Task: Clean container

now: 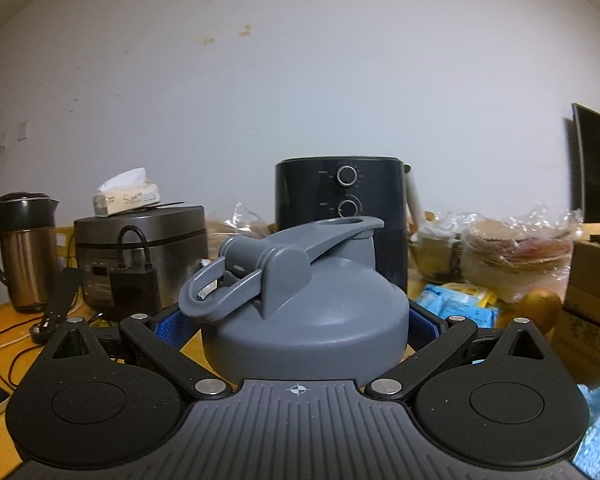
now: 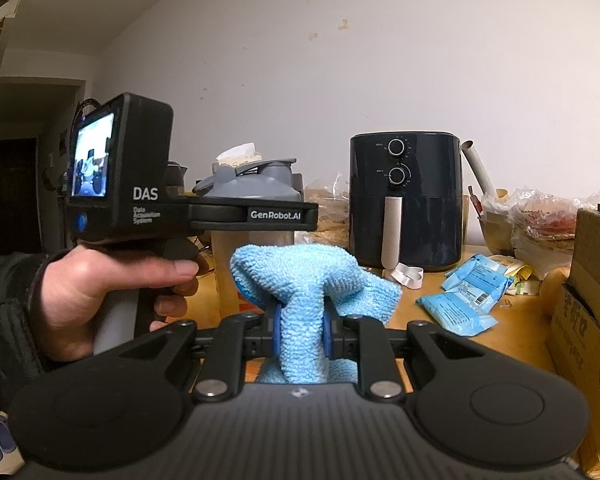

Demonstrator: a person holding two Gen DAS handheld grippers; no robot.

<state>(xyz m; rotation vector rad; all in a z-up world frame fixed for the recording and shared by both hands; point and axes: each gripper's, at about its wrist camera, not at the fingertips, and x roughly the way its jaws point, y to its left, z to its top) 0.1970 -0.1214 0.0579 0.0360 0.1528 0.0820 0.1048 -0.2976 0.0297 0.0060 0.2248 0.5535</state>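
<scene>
Left wrist view: the left gripper (image 1: 300, 320) has its jaws spread wide around the grey lid (image 1: 304, 312) of the bottle (image 2: 254, 248), the blue pads (image 1: 172, 330) pressing on the lid's rim from either side. The lid's flip cap and carry loop (image 1: 208, 296) point up and to the left. Beyond the lid stands a black air fryer (image 1: 340, 200). To its left are a rice cooker (image 1: 140, 252) with a tissue box (image 1: 126, 196) on top, and a kettle (image 1: 20, 252) at the far left. To the right lie blue packets (image 1: 456, 308) and a plastic-wrapped stack of dishes (image 1: 516, 252), all on the wooden table (image 1: 4, 320).

In the right wrist view, the right gripper (image 2: 300, 334) has its jaws drawn narrow, clamped on a blue cloth (image 2: 300, 292) that bunches out above the pads and hangs below them. Just behind the cloth stands the bottle, upright on the table (image 2: 420, 300), its clear body partly hidden by the cloth and its lid held in the left gripper (image 2: 256, 210). A hand (image 2: 100, 292) with a dark sleeve grips that gripper's handle at the left. The air fryer (image 2: 404, 200) stands to the right of the bottle, with the packets (image 2: 460, 296) near it and a cardboard box (image 2: 592, 300) at the right edge.
</scene>
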